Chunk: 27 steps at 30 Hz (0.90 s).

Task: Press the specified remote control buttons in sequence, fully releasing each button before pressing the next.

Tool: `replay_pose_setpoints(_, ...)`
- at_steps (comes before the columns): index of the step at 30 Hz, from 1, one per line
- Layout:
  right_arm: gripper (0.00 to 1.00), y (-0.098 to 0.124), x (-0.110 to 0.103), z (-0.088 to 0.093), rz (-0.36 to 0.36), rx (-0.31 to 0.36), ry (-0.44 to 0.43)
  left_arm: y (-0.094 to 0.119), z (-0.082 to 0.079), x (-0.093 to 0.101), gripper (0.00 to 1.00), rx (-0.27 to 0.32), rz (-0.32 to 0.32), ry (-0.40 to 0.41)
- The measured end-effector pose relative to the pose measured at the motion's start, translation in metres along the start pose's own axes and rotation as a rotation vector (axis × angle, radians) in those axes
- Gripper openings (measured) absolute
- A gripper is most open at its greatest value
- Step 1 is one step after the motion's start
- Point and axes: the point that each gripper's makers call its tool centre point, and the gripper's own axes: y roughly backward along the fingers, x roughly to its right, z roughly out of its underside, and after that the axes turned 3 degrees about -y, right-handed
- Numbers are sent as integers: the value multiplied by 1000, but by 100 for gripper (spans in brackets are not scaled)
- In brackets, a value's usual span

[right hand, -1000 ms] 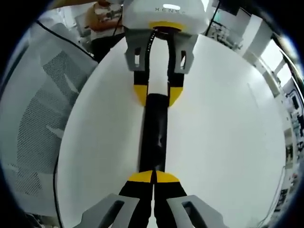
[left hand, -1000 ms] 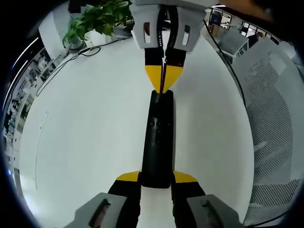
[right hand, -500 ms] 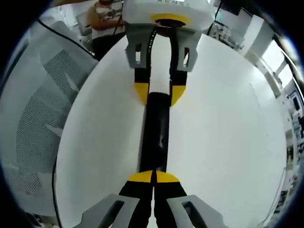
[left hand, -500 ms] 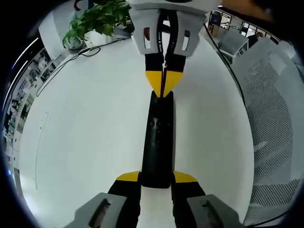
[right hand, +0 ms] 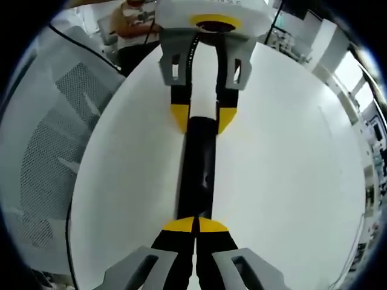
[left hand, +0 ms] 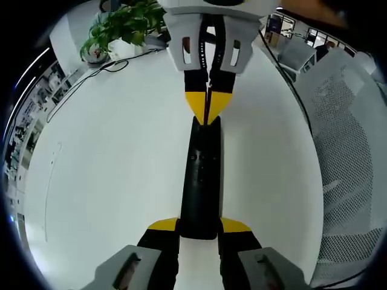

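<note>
Two grippers meet end to end over a black remote control [left hand: 201, 181] lying flat near the middle of a white table [left hand: 109, 169]. In the left gripper view, the left gripper [left hand: 199, 225] has its yellow-tipped jaws parted just wide enough to clasp the near end of the remote between them, touching both of its long sides. At the far end, the right gripper [left hand: 207, 107] points back toward the camera with its jaws pressed together, their tips on the remote's top face. The right gripper view repeats the pairing from the opposite end. A potted plant [left hand: 124, 24] and a dark cable [left hand: 91, 75] sit by the table's far edge, and a grey mesh chair [left hand: 351, 157] stands just off its side.
</note>
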Motion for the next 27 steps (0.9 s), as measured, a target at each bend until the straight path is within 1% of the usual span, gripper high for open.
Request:
replay_pose_setpoints(8, 0, -1, 0, 0, 1, -8, 8, 0, 0, 1, 23, -1, -1, 1)
replay_pose_setpoints(17, 0, -2, 1, 0, -4, -15, -12, 1, 0, 1, 23, -1, 1, 3)
replay_pose_setpoints(27, 0, -1, 2, 2, 1, -11, -15, 0, -1, 0, 23, -6, 3, 2)
